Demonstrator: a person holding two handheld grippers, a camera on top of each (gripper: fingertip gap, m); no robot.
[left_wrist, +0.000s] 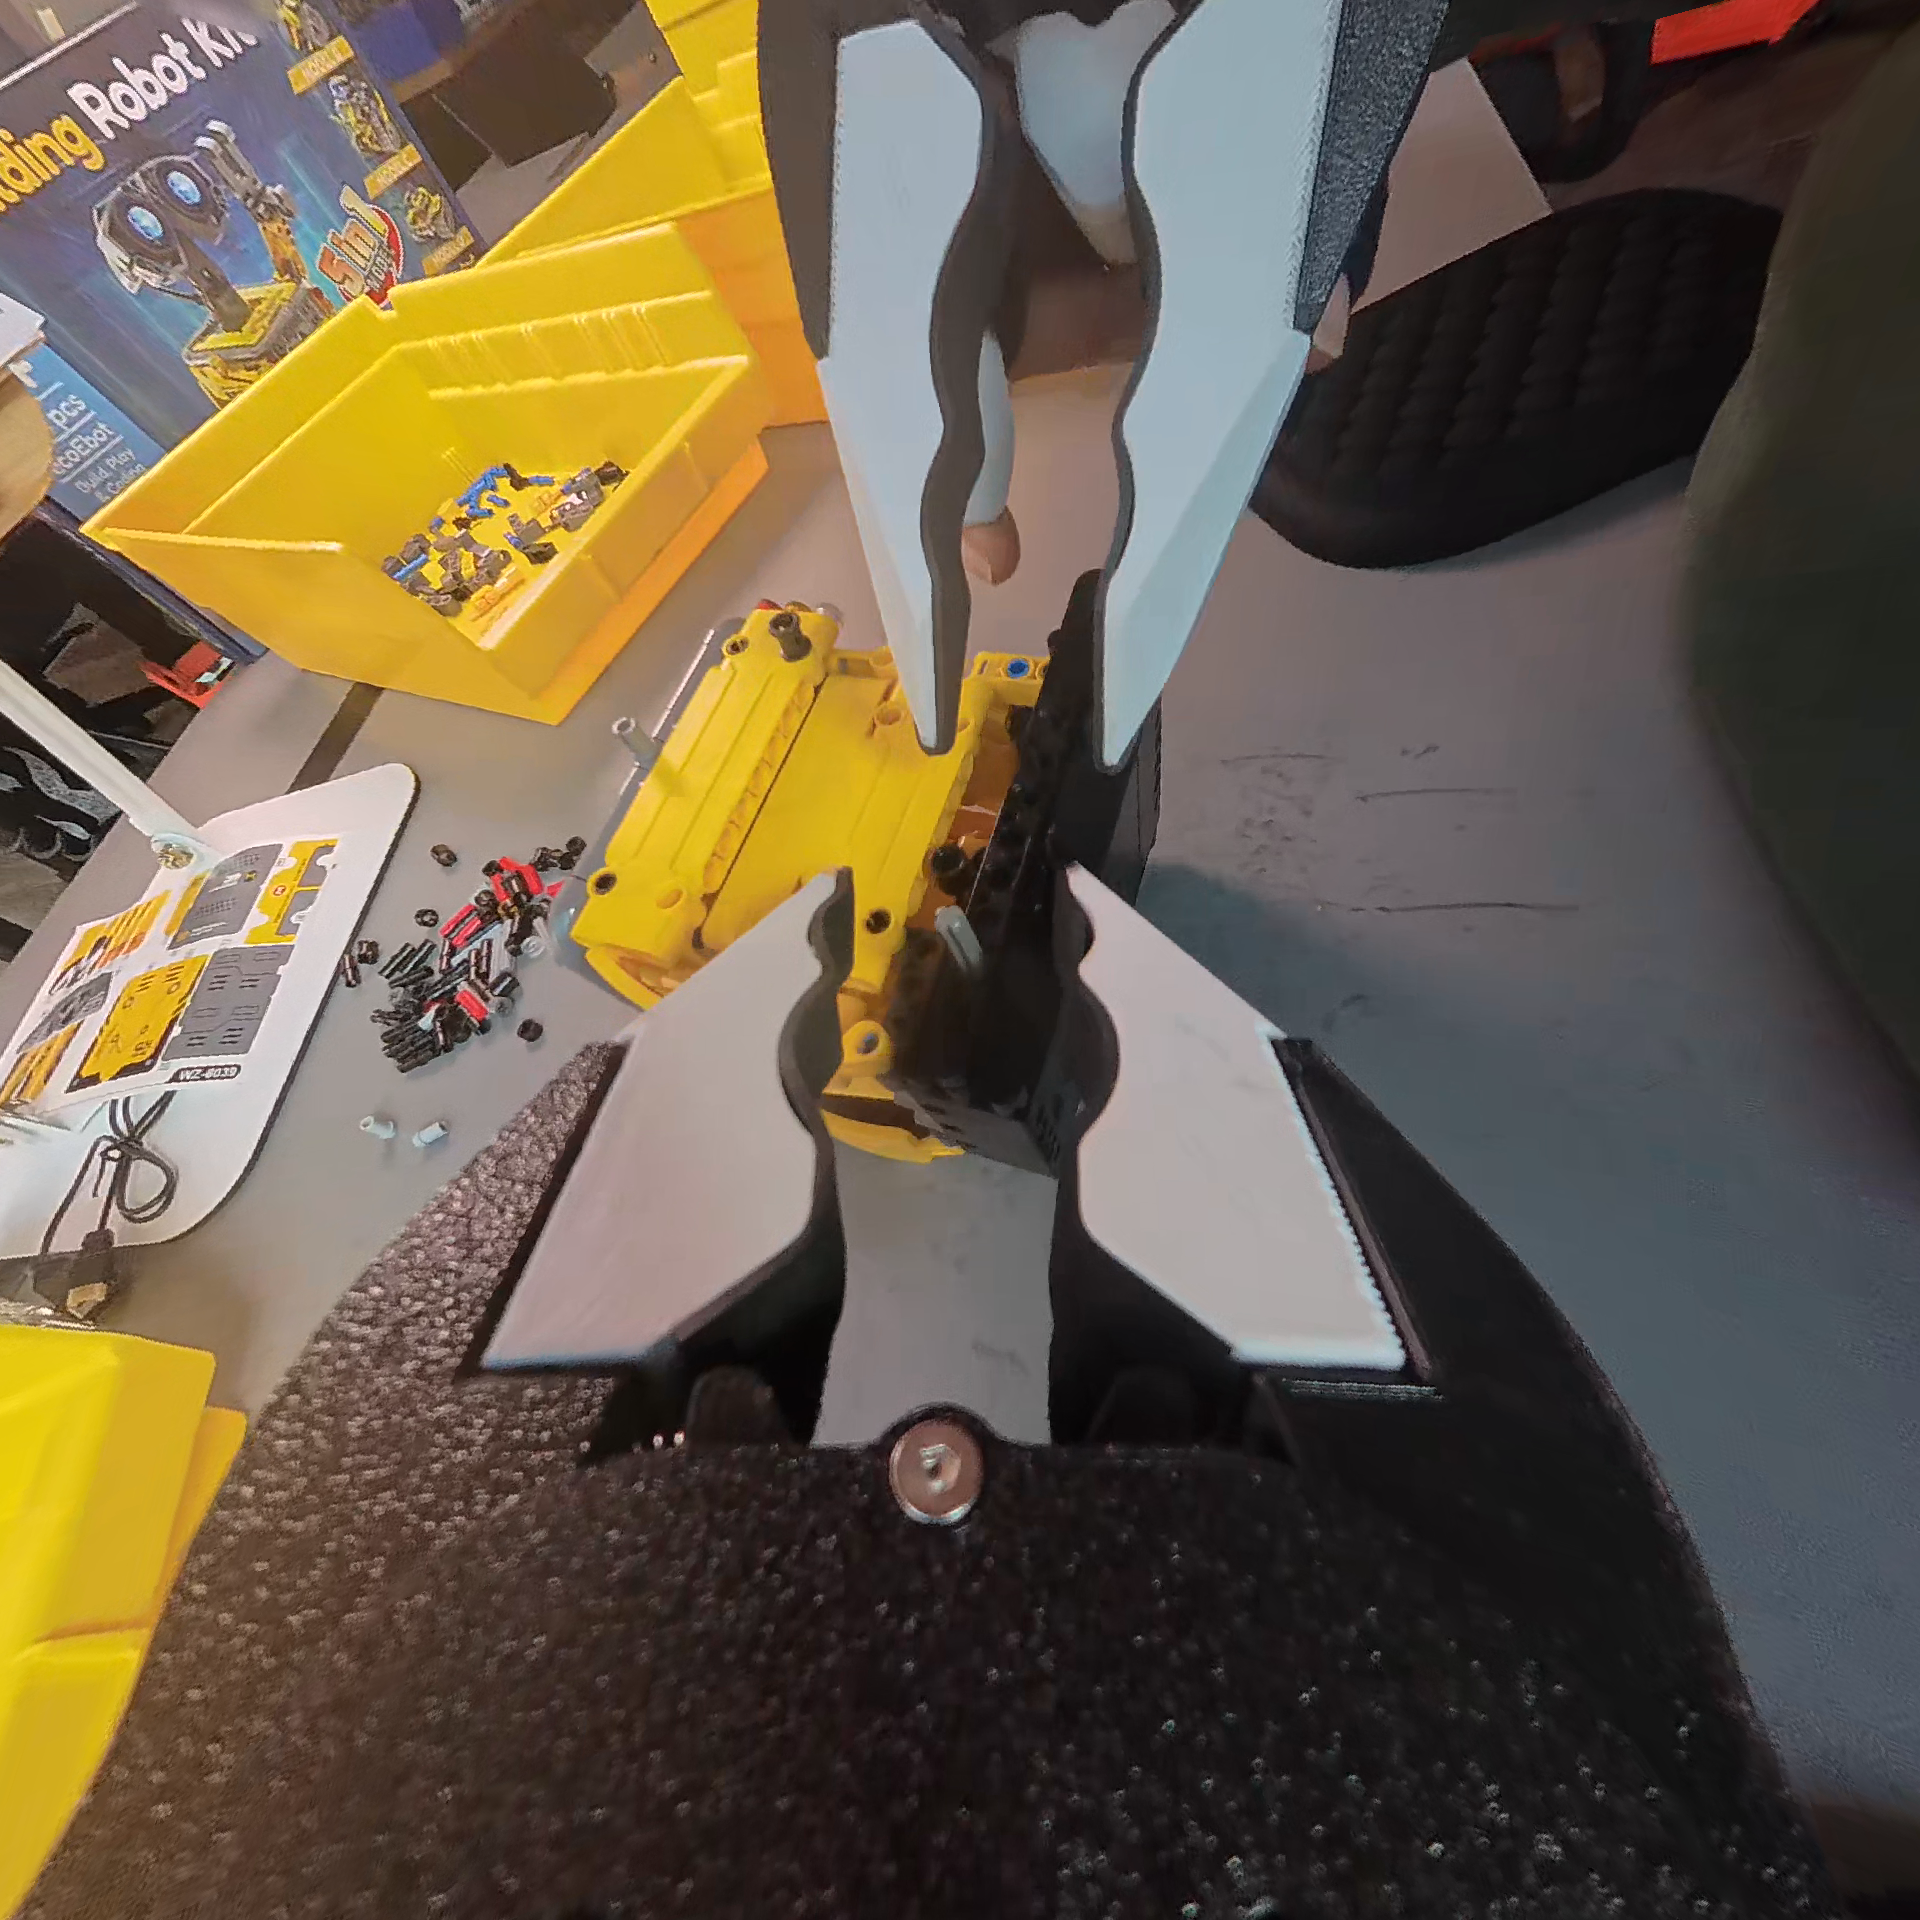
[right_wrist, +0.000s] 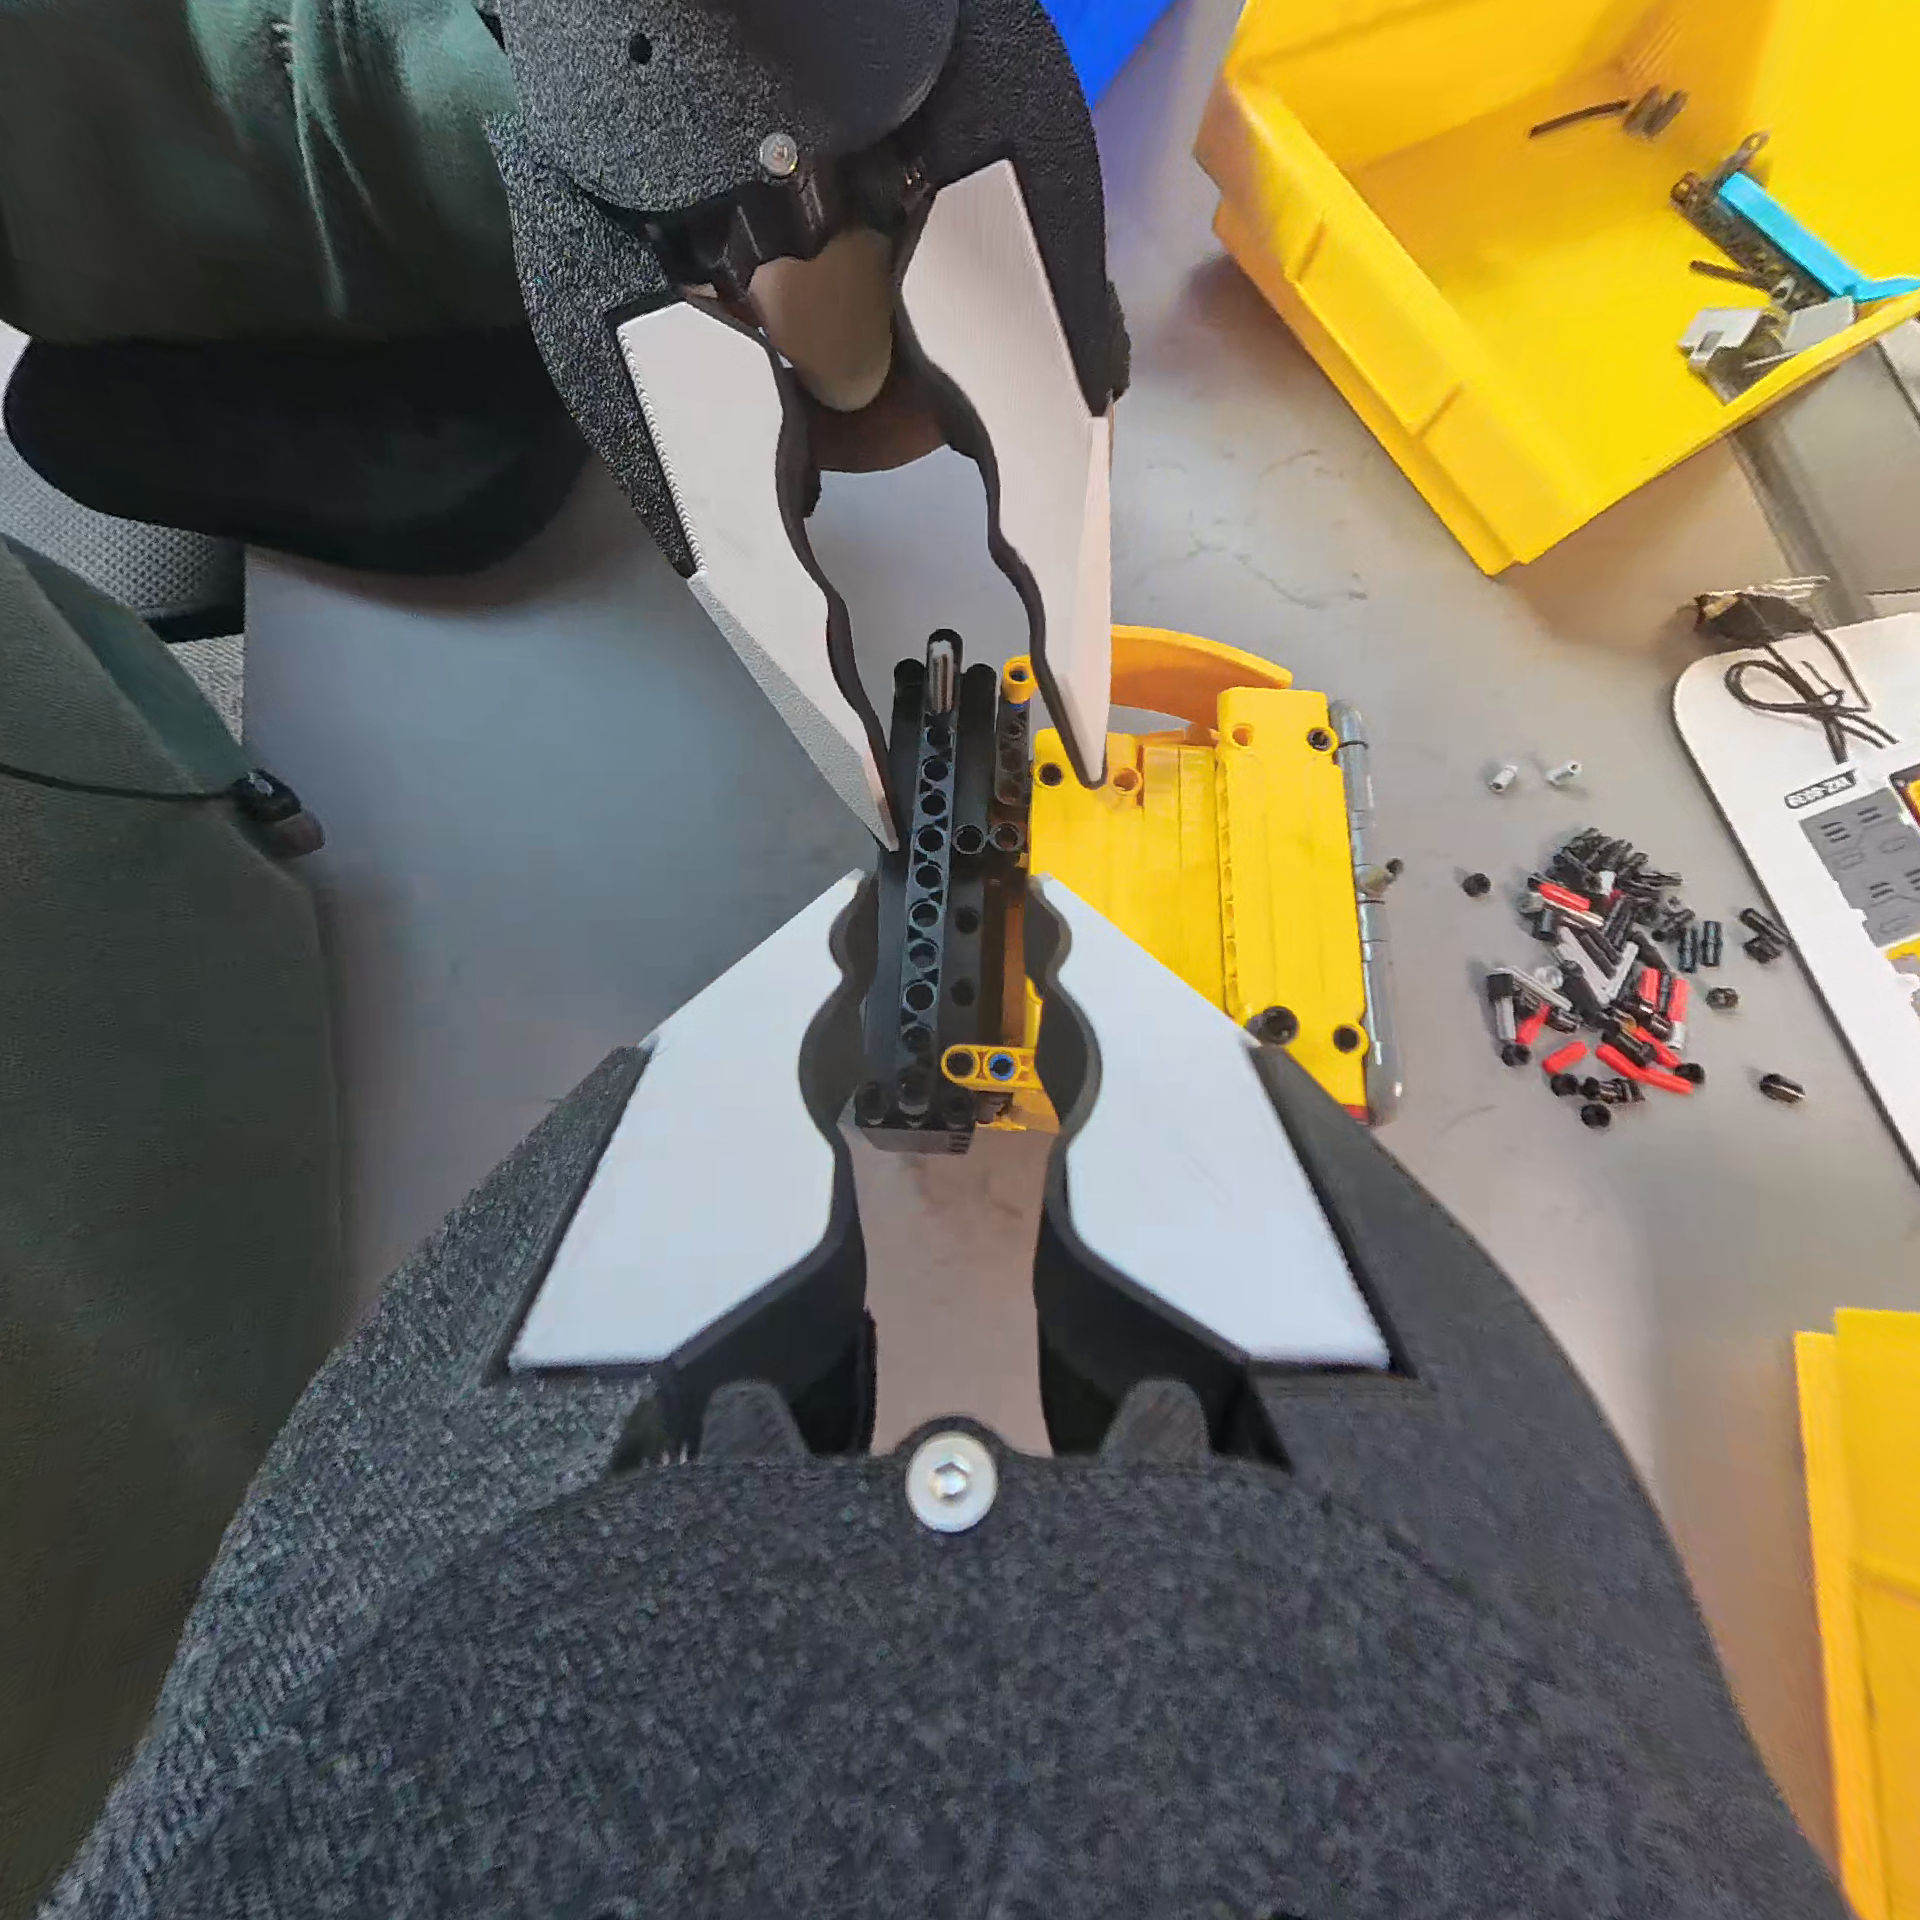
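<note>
A brick assembly lies on the grey table: a yellow panelled body (left_wrist: 727, 810) (right_wrist: 1247, 883) with a stack of black holed beams (right_wrist: 925, 935) (left_wrist: 1039, 810) on one side. My left gripper (left_wrist: 953, 878) is closed around the near end of the assembly, one finger on yellow, the other on black. In the right wrist view it (right_wrist: 987, 810) comes in from the top. My right gripper (right_wrist: 948, 881) is closed around the black beam stack from the opposite end. In the left wrist view it (left_wrist: 1023, 753) comes in from the top. The two grippers' tips nearly meet.
A pile of small black and red pins (left_wrist: 457, 966) (right_wrist: 1610, 977) and a sticker sheet (left_wrist: 156, 956) (right_wrist: 1849, 831) lie beside the assembly. Yellow bins (left_wrist: 312, 603) (right_wrist: 1403, 343) stand behind, one holding small parts. A printed kit box (left_wrist: 156, 208), a black chair seat (left_wrist: 1507, 384) and a person's green clothing (right_wrist: 156, 1039) border the table. Both grippers' tips are close together, under 4 cm apart.
</note>
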